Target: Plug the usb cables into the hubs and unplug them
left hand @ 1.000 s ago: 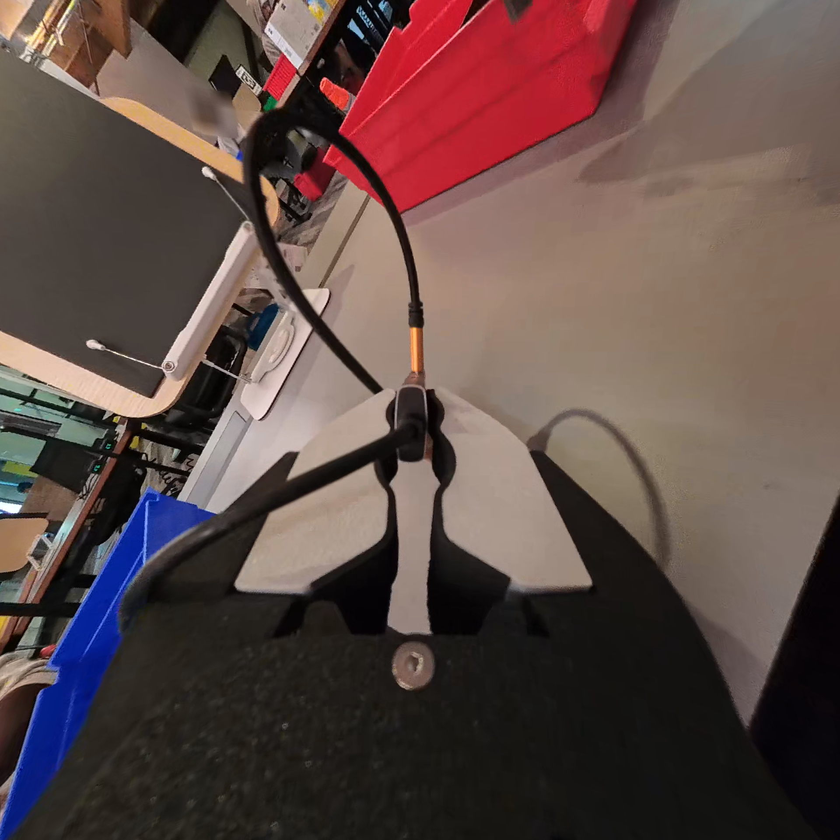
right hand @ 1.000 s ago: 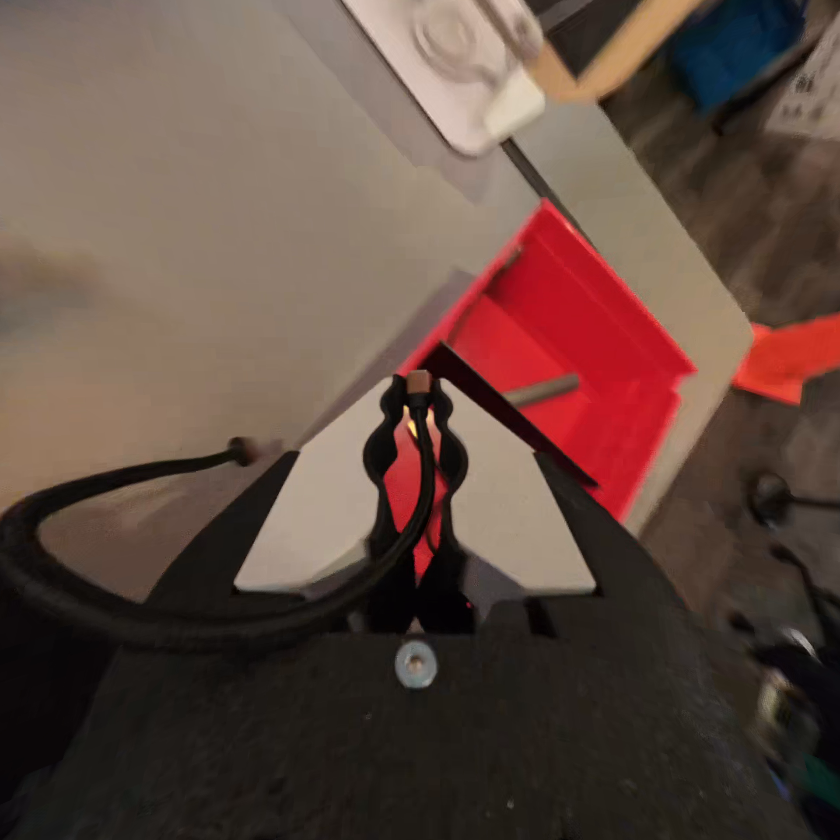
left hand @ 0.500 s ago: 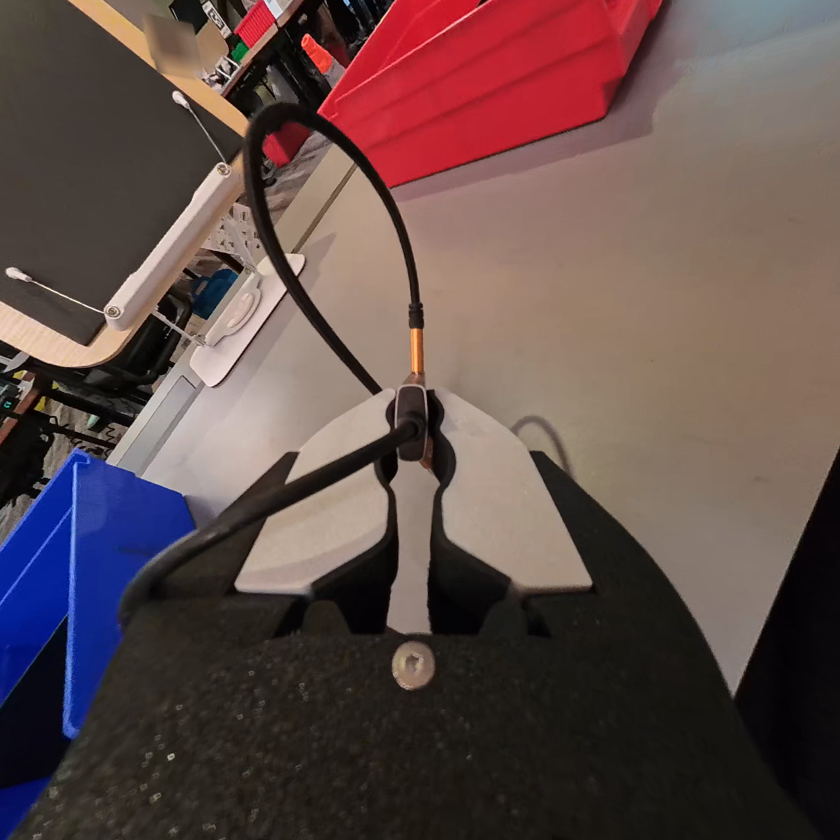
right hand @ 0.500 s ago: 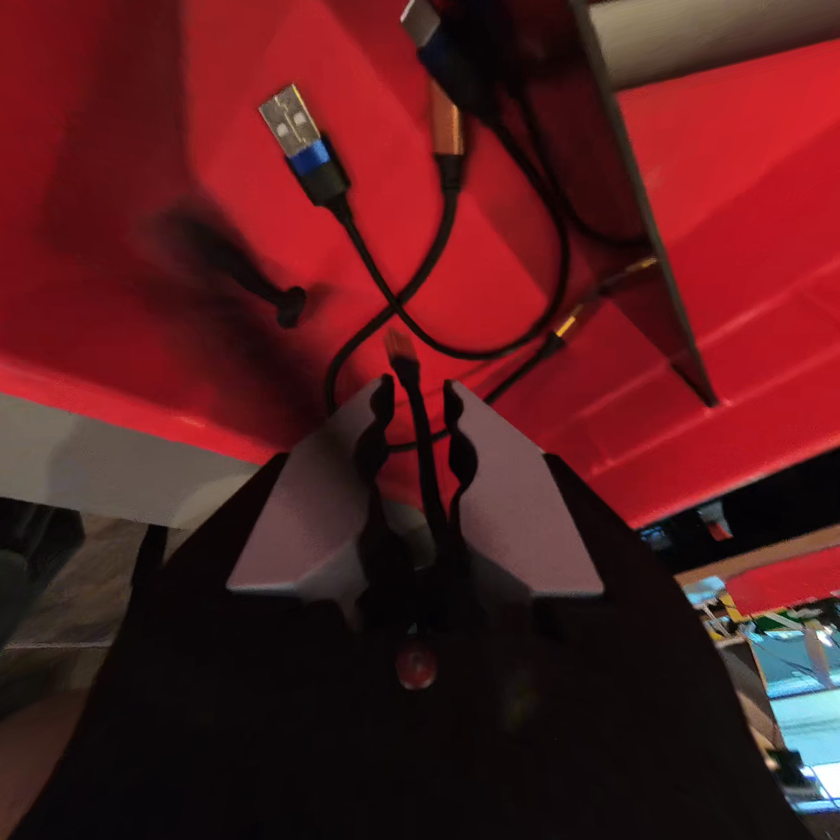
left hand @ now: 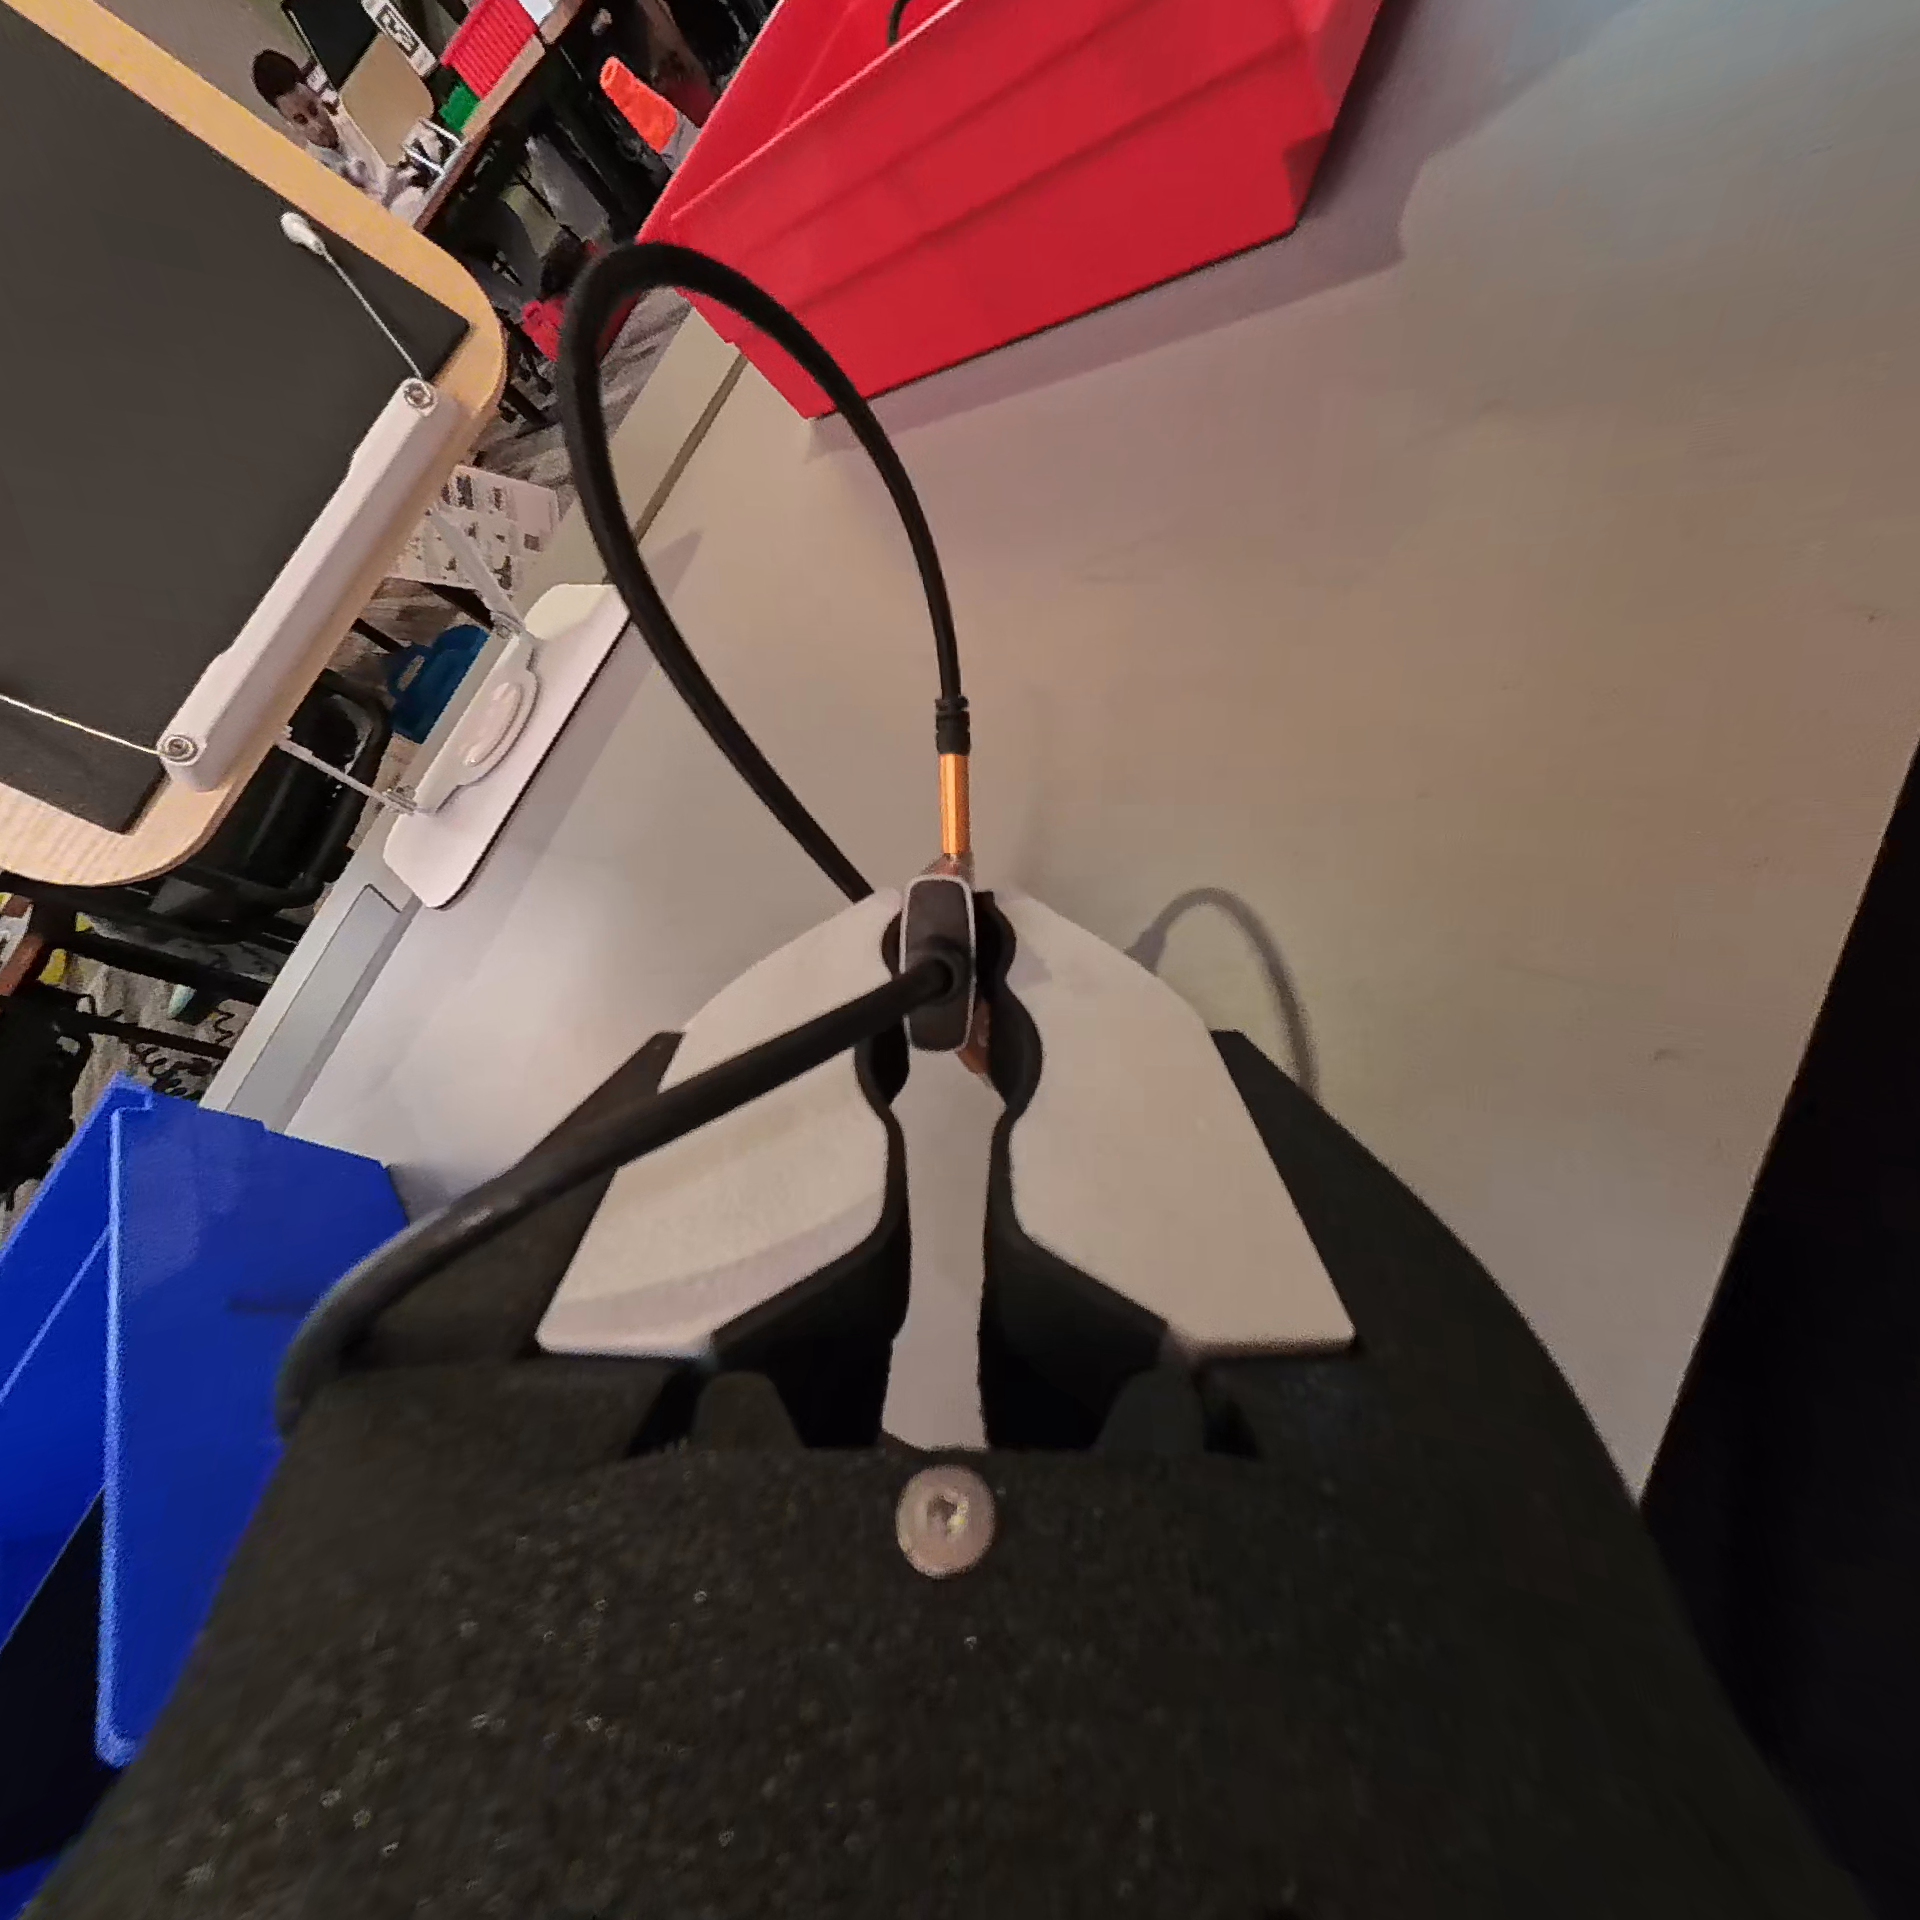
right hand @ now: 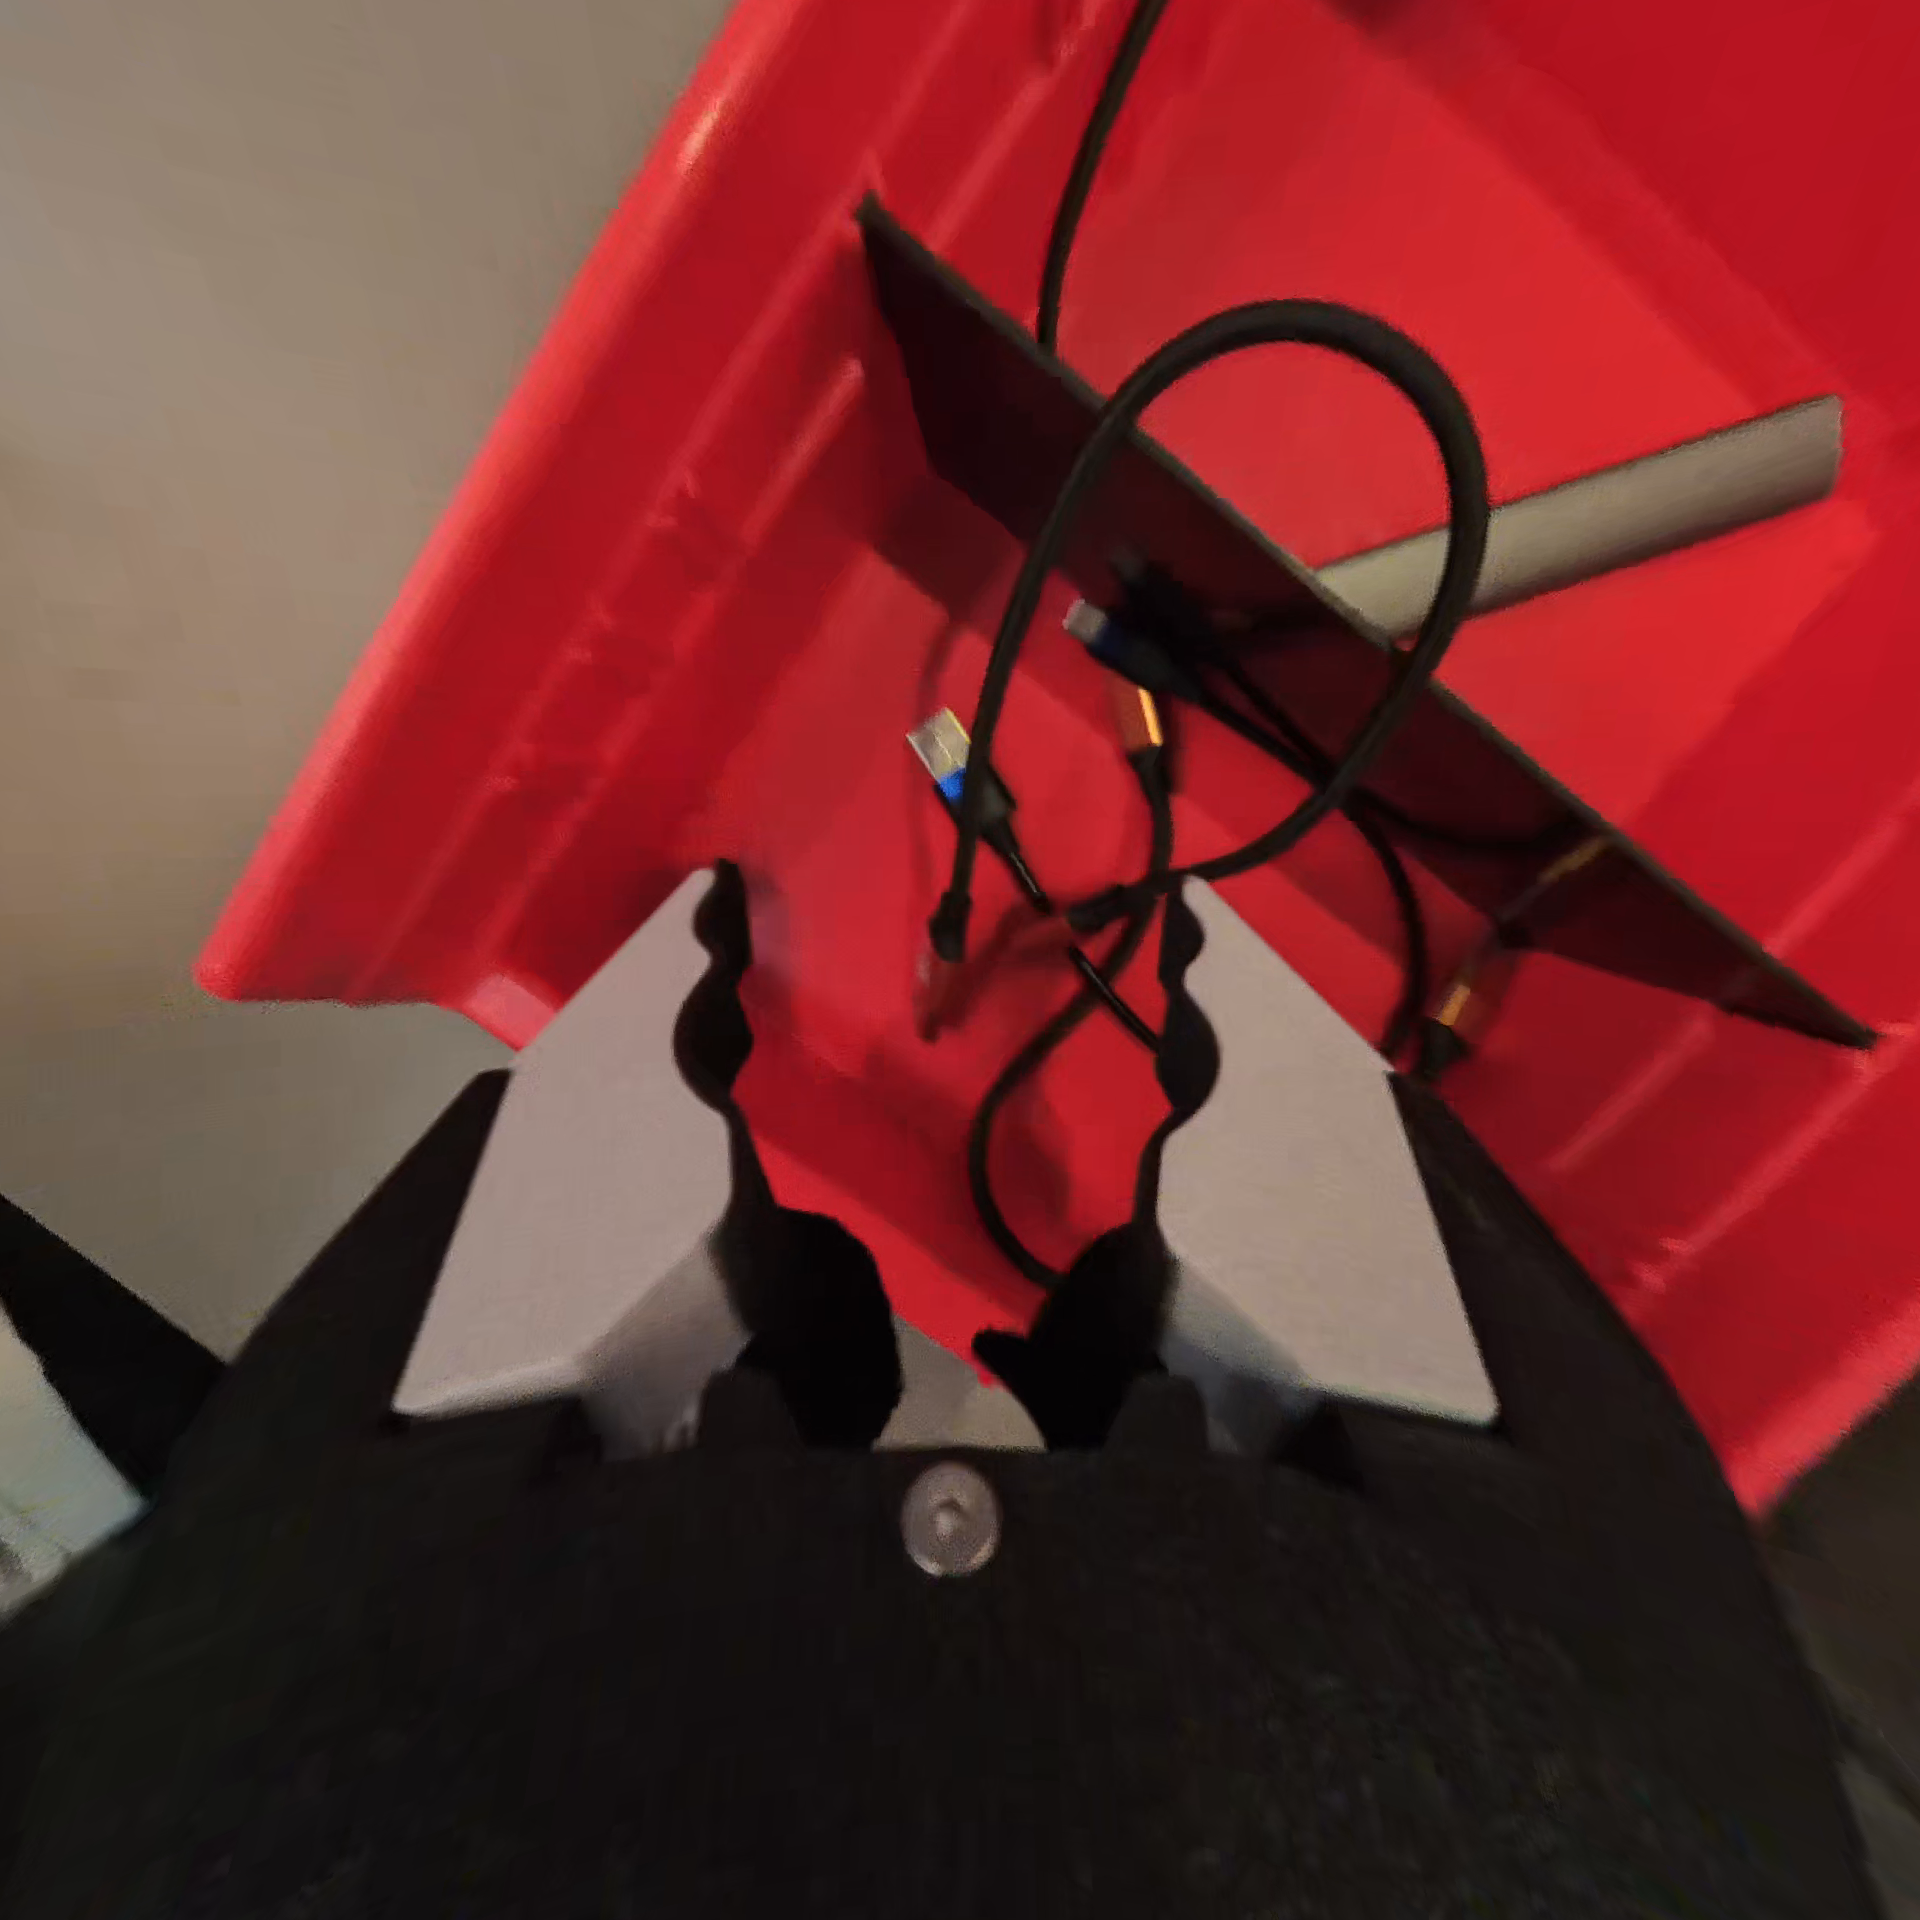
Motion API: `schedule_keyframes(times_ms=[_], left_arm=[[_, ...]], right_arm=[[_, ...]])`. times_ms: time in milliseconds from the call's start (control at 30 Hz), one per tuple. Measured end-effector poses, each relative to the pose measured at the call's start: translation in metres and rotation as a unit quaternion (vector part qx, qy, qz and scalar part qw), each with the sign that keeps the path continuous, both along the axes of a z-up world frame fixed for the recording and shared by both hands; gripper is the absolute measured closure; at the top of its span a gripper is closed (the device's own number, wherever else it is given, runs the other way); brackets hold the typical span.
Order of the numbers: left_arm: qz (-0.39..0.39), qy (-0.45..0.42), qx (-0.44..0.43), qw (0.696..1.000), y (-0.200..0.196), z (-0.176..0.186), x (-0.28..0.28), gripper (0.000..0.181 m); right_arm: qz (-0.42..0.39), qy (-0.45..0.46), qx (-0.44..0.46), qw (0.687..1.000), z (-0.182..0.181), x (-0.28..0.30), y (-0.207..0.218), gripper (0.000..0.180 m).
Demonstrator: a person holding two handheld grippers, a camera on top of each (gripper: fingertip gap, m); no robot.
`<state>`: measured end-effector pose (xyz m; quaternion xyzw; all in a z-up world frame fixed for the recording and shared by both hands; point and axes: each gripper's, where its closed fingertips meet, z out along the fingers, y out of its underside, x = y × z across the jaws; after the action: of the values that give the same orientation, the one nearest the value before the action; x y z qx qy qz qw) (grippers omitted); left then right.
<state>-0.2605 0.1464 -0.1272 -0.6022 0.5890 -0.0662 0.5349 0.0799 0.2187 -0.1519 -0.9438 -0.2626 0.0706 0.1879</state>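
Left wrist view: your left gripper (left hand: 940, 971) has its jaws pinched on a small dark hub (left hand: 938, 966), held edge-on right at the tips. A black cable (left hand: 727, 665) with an orange-sleeved plug (left hand: 953, 805) stands straight out ahead of the jaws, plugged into the hub's far end, then arcs up, loops back toward you and passes off over the left jaw. Beneath the jaws lies the pale grey bench (left hand: 1403, 644); ahead and slightly right stands a red bin (left hand: 1018, 187), and down to the left a blue bin (left hand: 177, 1299).

In the right wrist view, your right gripper (right hand: 956, 904) has its jaws spread wide and holds nothing. Just ahead, between and beyond the tips, loose black USB cables (right hand: 1299, 582) lie tangled on the floor of the red bin (right hand: 582, 644), one with a blue-collared plug (right hand: 951, 764) near the left of the heap. A dark divider (right hand: 1195, 540) crosses the bin behind them. The view is blurred.
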Motion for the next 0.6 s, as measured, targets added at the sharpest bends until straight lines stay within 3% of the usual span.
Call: schedule_keyframes(times_ms=[100,167,200,267,400,600], left_arm=[[-0.002,0.003,0.001,1.0,-0.001,0.0,0.0,0.171],[-0.005,0.003,-0.001,1.0,-0.002,-0.001,0.002,0.171],[-0.006,0.004,-0.003,1.0,-0.003,-0.003,0.002,0.171],[-0.007,0.007,-0.003,1.0,-0.003,-0.004,0.003,0.171],[-0.004,0.008,0.003,1.0,-0.002,-0.002,0.001,0.171],[-0.004,0.006,-0.004,1.0,-0.001,-0.004,0.001,0.171]], right_arm=[[-0.076,0.011,0.051,0.996,-0.013,0.008,0.016,0.07],[-0.126,0.003,0.062,0.99,-0.023,0.016,0.025,0.07],[-0.123,0.015,0.072,0.99,-0.025,0.01,0.029,0.075],[-0.1,0.02,0.09,0.991,-0.024,0.003,0.029,0.14],[-0.054,-0.021,0.086,0.995,-0.016,0.005,0.023,0.167],[0.089,-0.122,-0.012,0.988,-0.013,0.022,-0.014,0.174]])
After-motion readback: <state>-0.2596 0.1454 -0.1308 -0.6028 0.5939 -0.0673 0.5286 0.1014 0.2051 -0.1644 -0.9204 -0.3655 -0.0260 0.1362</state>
